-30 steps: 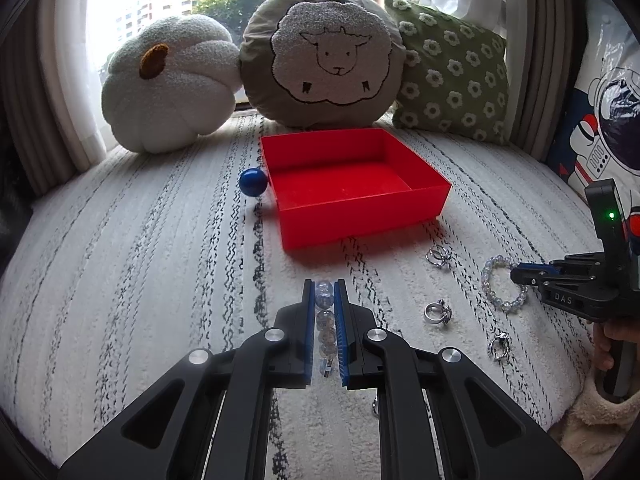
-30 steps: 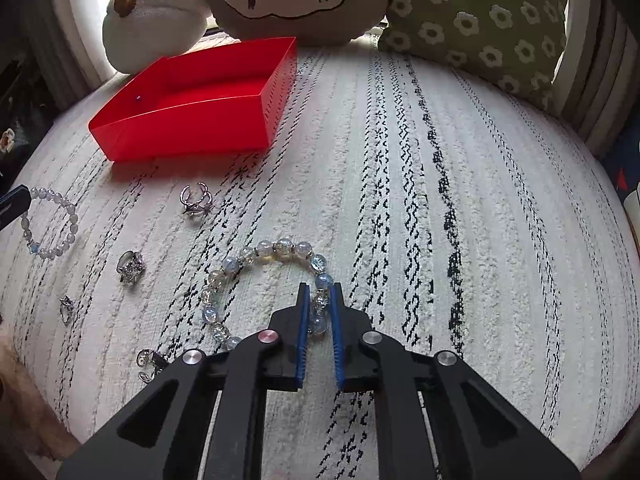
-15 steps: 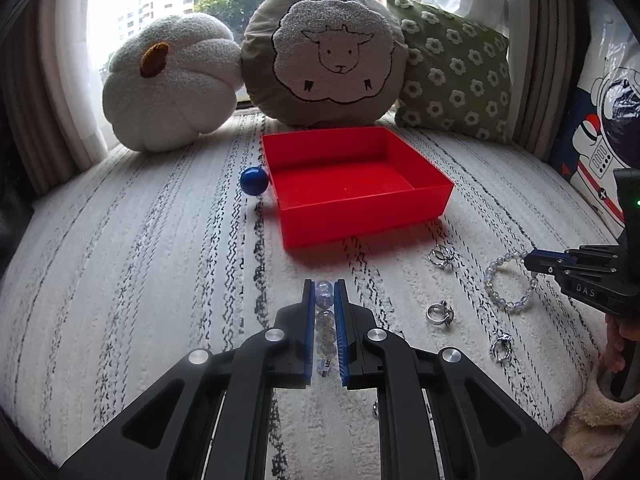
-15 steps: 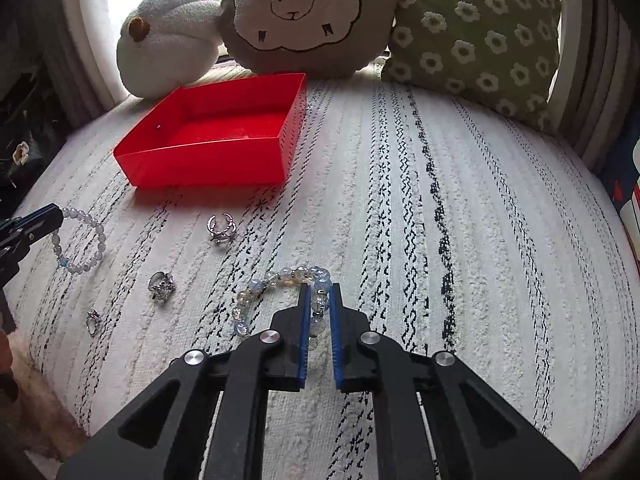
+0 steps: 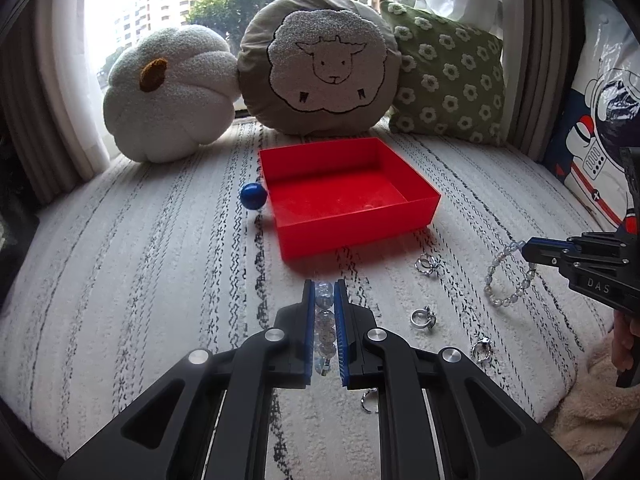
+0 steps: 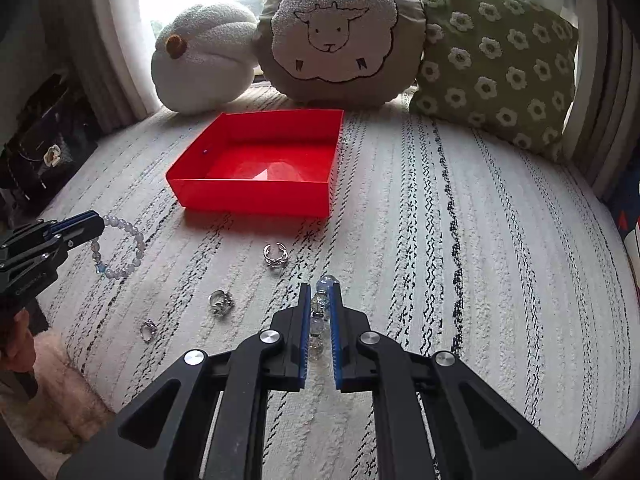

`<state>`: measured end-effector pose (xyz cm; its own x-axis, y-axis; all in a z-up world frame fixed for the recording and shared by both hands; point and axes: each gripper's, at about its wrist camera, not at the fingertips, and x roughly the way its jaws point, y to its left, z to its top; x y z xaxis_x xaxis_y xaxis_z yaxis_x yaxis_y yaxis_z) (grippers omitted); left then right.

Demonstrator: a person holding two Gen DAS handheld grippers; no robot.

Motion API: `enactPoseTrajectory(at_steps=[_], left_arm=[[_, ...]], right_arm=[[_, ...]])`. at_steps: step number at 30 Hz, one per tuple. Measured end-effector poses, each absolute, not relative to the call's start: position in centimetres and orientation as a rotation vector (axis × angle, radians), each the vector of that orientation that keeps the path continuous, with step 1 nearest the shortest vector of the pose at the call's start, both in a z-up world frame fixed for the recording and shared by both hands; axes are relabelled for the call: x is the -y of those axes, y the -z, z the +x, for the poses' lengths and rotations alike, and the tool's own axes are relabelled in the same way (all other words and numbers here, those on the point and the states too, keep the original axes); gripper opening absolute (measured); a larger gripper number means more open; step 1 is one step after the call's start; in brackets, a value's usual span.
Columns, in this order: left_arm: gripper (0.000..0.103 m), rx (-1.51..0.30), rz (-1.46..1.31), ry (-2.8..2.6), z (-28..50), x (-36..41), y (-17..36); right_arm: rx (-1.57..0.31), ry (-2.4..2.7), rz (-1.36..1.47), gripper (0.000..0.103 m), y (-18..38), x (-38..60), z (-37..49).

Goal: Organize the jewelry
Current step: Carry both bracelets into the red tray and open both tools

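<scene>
My left gripper [image 5: 324, 292] is shut on a clear beaded bracelet [image 5: 324, 322] that hangs between its pads, in front of the empty red tray [image 5: 356, 222]. My right gripper [image 6: 320, 294] is shut on a second beaded bracelet [image 6: 319, 312], lifted off the white rug. In the left wrist view the right gripper [image 5: 532, 250] holds its bracelet [image 5: 508, 276] hanging at the right. In the right wrist view the left gripper [image 6: 94, 226] holds its bracelet [image 6: 120, 248] at the left. Several silver rings [image 5: 423, 318] lie on the rug between them.
A blue ball [image 5: 253, 196] sits left of the tray. A white pumpkin cushion [image 5: 170, 92], a sheep cushion [image 5: 320, 66] and a green flowered cushion [image 5: 448, 80] line the back. An astronaut pillow [image 5: 600, 120] stands at the right. A dark bag [image 6: 44, 148] sits at the far left.
My right gripper has lifted its bracelet off the rug and risen, drawing back. The left gripper holds its bracelet almost still.
</scene>
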<state>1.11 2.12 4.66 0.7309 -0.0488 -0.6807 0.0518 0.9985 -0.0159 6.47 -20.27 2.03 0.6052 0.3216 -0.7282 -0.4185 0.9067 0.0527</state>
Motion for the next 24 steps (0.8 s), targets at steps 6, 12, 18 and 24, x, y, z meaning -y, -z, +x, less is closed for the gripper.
enactPoseTrajectory(at_steps=[6, 12, 18, 24], left_arm=[[0.009, -0.751, 0.01, 0.077, 0.6, -1.5, -5.3], [0.009, -0.757, 0.041, 0.073, 0.7, -0.8, -5.2], [0.009, -0.776, 0.053, 0.078, 1.6, -0.4, -5.5], [0.009, -0.784, 0.095, 0.113, 4.8, -0.6, -7.5]], right_arm=[[-0.82, -0.476, -0.178, 0.009, -3.1, 19.3, 5.4], [-0.852, -0.502, -0.178, 0.009, -2.5, 19.1, 5.1], [-0.864, -0.531, -0.192, 0.009, -3.2, 18.4, 5.8], [-0.859, -0.567, -0.236, 0.009, -6.3, 16.3, 8.6]])
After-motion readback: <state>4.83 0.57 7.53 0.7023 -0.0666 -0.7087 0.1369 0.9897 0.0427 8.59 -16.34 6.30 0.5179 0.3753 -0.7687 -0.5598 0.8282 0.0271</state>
